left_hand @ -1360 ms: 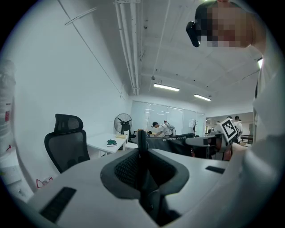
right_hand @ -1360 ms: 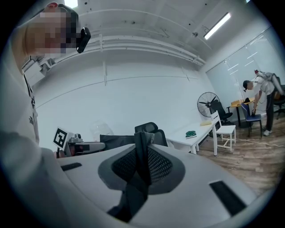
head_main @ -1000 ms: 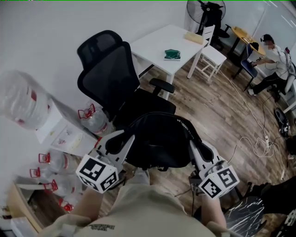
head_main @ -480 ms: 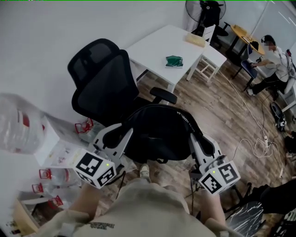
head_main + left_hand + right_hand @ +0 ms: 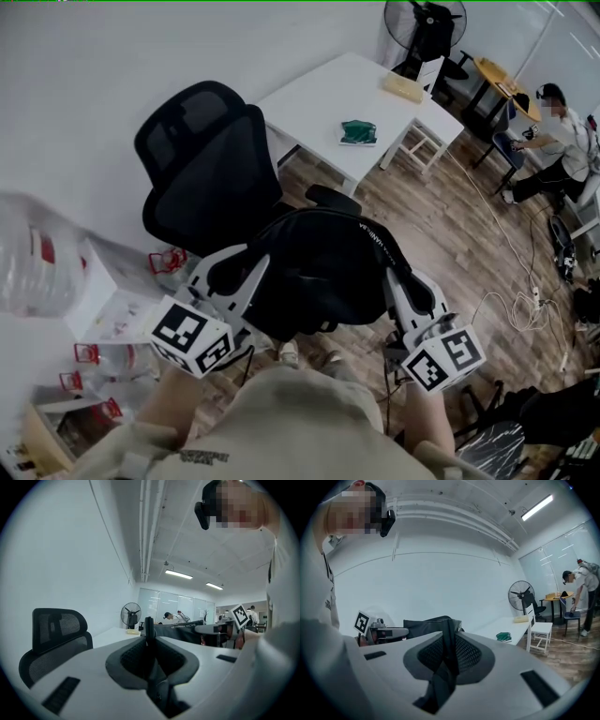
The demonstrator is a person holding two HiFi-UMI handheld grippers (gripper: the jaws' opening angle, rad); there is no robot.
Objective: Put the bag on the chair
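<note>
A black bag hangs between my two grippers, above the seat of a black mesh office chair; the bag hides most of the seat. My left gripper is shut on a thin black strap at the bag's left side. My right gripper is shut on a black strap at its right side. The chair's backrest shows left in the left gripper view. The bag's top shows beyond the jaws in the right gripper view.
A white table with a green item stands behind the chair, a white chair and a fan beyond it. Water bottles and a box sit at the left wall. Cables lie on the wooden floor; a person sits far right.
The bag and both grippers have moved forward over the chair, so the seat is now mostly covered. Both grips look unchanged.
</note>
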